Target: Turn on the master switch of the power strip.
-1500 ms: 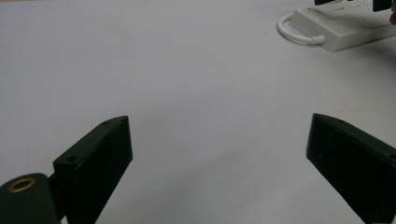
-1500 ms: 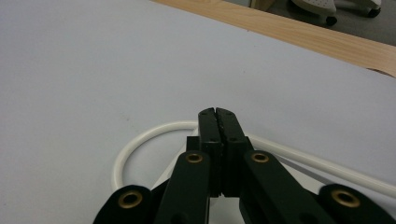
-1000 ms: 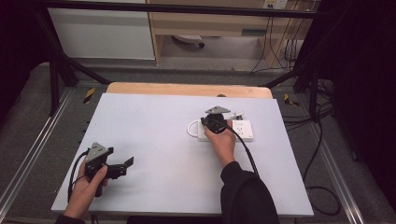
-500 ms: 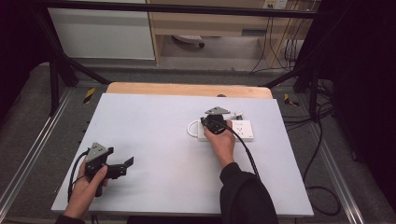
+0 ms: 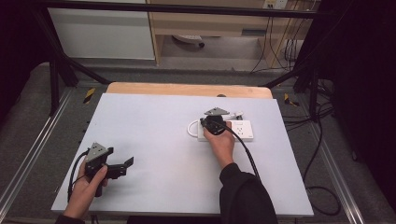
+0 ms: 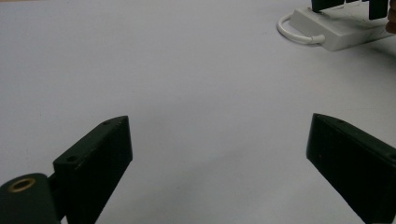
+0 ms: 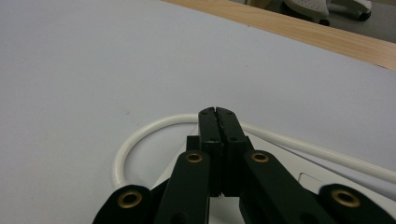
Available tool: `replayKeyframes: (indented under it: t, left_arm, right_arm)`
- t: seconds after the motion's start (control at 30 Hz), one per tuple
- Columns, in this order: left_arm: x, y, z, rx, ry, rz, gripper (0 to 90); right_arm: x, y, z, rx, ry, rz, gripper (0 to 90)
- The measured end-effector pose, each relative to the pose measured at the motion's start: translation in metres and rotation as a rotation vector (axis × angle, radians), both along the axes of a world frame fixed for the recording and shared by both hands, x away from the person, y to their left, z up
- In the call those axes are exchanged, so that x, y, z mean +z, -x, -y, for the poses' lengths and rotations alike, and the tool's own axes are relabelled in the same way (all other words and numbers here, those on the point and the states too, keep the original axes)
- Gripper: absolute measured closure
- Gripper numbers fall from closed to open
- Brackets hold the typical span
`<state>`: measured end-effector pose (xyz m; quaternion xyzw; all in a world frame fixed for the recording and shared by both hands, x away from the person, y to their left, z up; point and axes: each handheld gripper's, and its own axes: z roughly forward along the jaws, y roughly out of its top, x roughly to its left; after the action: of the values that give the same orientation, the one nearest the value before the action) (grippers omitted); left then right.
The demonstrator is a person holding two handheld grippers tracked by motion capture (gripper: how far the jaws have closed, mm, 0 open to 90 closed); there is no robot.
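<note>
Lab recording cell: black frame (image 5: 56, 70), floor rails (image 5: 28, 154), loose cables (image 5: 289, 46).

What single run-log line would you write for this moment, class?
left gripper: open, idle over bare table | right gripper: shut, over white power strip by its looped cable

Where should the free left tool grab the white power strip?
Judging by its pose, take the power strip across its narrow width at the bare end away from the looped cord, coming from above. It lies flat, and the right tool, shut, sits over the cord end.
</note>
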<state>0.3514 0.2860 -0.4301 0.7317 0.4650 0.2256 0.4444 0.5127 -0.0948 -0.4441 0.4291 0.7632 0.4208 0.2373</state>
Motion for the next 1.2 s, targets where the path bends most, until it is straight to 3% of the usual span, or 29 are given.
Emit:
replayKeyframes:
  t: [1.2]
  left_arm:
    - [-0.0002, 0.0004, 0.0007, 0.0, -0.004, -0.002, 7.0]
  right_arm:
    - [-0.0016, -0.0003, 0.0007, -0.001, 0.0, -0.007, 90.0]
